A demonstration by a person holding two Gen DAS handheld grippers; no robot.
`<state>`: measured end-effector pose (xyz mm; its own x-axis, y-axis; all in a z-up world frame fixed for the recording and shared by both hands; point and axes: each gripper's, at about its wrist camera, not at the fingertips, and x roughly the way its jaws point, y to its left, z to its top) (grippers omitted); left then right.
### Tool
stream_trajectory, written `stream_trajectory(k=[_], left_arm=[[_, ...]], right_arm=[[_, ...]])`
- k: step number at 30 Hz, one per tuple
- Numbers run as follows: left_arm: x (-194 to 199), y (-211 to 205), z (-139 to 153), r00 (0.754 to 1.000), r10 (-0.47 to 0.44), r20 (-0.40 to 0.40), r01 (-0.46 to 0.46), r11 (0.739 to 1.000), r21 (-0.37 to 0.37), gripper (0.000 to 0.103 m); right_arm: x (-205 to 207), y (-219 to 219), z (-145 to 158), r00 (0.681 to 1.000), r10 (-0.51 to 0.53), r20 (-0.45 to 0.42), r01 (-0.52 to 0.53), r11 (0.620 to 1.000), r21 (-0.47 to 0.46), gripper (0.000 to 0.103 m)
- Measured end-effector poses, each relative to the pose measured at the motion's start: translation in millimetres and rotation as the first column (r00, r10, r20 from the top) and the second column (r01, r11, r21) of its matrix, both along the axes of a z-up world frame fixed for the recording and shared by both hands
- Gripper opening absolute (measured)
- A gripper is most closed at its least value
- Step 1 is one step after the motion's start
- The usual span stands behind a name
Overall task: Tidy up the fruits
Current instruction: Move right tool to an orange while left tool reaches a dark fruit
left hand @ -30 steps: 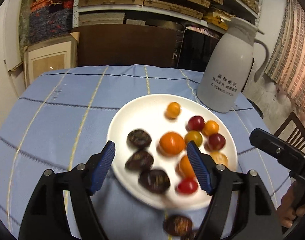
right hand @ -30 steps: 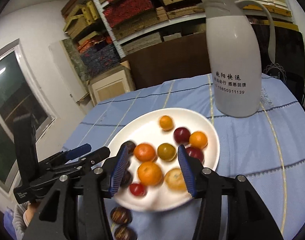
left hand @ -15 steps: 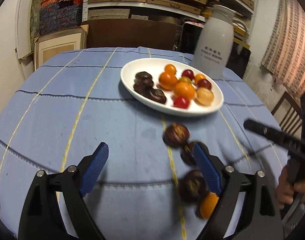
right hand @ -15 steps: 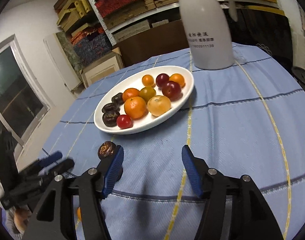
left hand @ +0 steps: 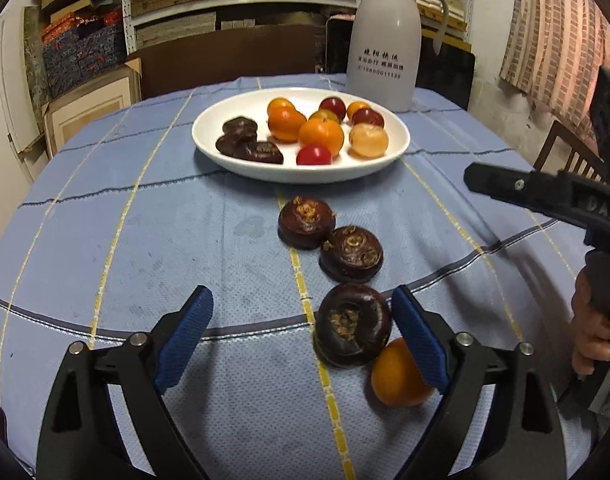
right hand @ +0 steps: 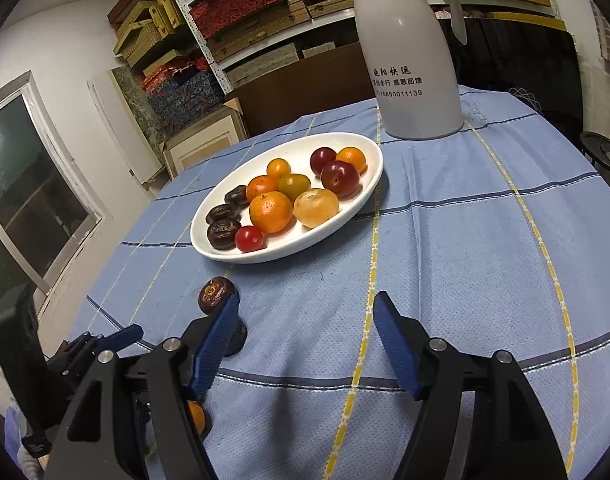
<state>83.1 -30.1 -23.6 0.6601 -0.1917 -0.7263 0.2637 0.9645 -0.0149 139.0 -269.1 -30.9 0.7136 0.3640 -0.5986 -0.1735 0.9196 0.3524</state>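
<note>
Plate: the white plate (left hand: 397,148) sits mid-table on the blue cloth (left hand: 145,240), already loaded with oranges, red and dark plums and three dark water chestnuts at its left side.
Done: most of the fruit looks gathered, by my reading.
Left: four pieces on the cloth, namely the far chestnut (left hand: 306,222), the middle chestnut (left hand: 351,254), the near chestnut (left hand: 353,330) and a loose orange (left hand: 399,376).
Left gripper: the left gripper (left hand: 301,336) hangs low over the cloth, jaws spread wide, nothing pinched; the near chestnut lies just inside its right-hand finger, the orange partly behind that finger.
Right gripper: the right gripper (right hand: 305,344) has jaws apart too, with only bare cloth between them.
Line-up: the loose pieces string out from the plate's near rim toward the left gripper, slanting rightward.
Orientation: the chestnuts are squat discs with no real long axis; the near one tilts its tufted face toward the camera, the other two show theirs upward.
Backdrop: a white jug (right hand: 413,60) stands behind the plate.
</note>
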Motion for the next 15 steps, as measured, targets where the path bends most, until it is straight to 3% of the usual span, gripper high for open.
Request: stream_trajectory(k=[5,10,15], left_arm=[[1,6,0,1.000,0.019,0.004,-0.019,1.000,0.004,0.096],[-5,41,11,0.985,0.157,0.076,-0.159,0.987,0.024,0.097],[-6,70,8,0.974,0.221,0.041,-0.220,0.975,-0.029,0.097]], right_arm=[[-1,0,0,1.000,0.000,0.001,0.000,1.000,0.001,0.071],[-1,-1,1,1.000,-0.001,0.000,0.001,1.000,0.009,0.072],[-5,9,0,0.999,0.041,0.002,-0.041,0.999,0.000,0.072]])
